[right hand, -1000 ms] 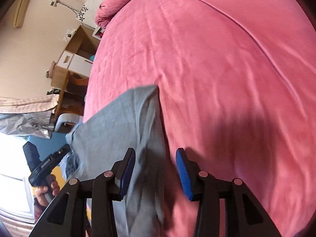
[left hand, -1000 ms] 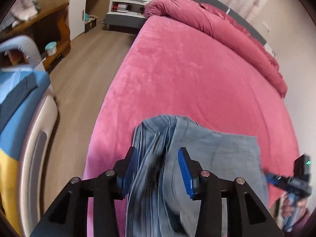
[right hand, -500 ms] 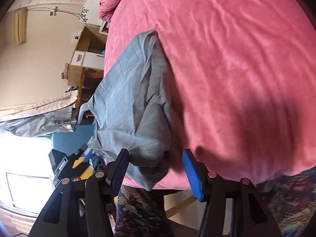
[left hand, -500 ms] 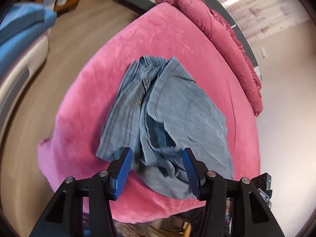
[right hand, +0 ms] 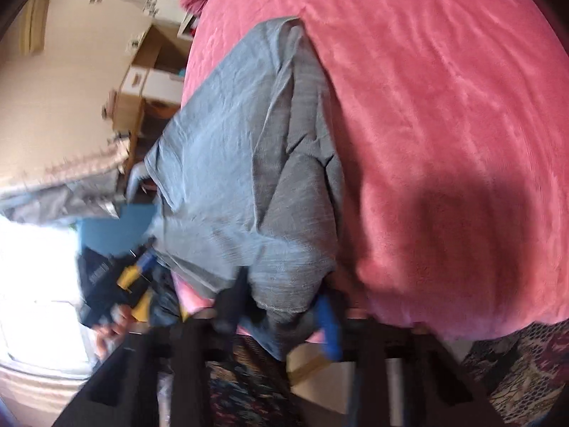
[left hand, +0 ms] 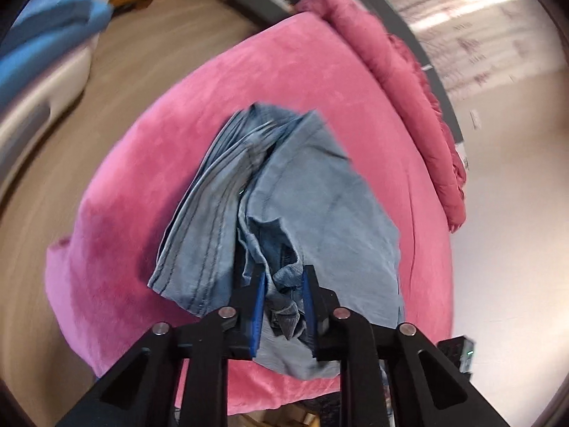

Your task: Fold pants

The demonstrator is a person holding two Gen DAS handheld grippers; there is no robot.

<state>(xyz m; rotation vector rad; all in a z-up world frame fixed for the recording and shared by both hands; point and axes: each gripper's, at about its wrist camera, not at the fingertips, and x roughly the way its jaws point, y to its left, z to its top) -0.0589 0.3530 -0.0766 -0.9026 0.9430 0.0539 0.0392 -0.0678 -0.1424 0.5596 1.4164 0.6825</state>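
Light blue denim pants (left hand: 313, 192) lie crumpled lengthwise on a pink bed cover (left hand: 142, 185), their near end hanging over the bed's front edge. My left gripper (left hand: 282, 299) is closing, its blue pads pinching a bunched fold at that near end. In the blurred right wrist view the pants (right hand: 242, 163) run up the bed's left side. My right gripper (right hand: 281, 309) is closing too, with the hanging near corner of the fabric between its fingers. The left gripper (right hand: 145, 259) shows there at the pants' other near corner, held by a hand (right hand: 113, 320).
A rumpled pink duvet (left hand: 409, 82) lies along the bed's far side. Wood floor (left hand: 142, 53) runs to the left, with a blue and white object (left hand: 46, 46) beside it. A patterned rug (right hand: 515, 366) lies below the bed's front edge. Wooden furniture (right hand: 142, 82) stands by the wall.
Both grippers drew back to the bed's near edge, so the pants and bed show more fully. Their jaws spread wider, then closed on the pants' near end.
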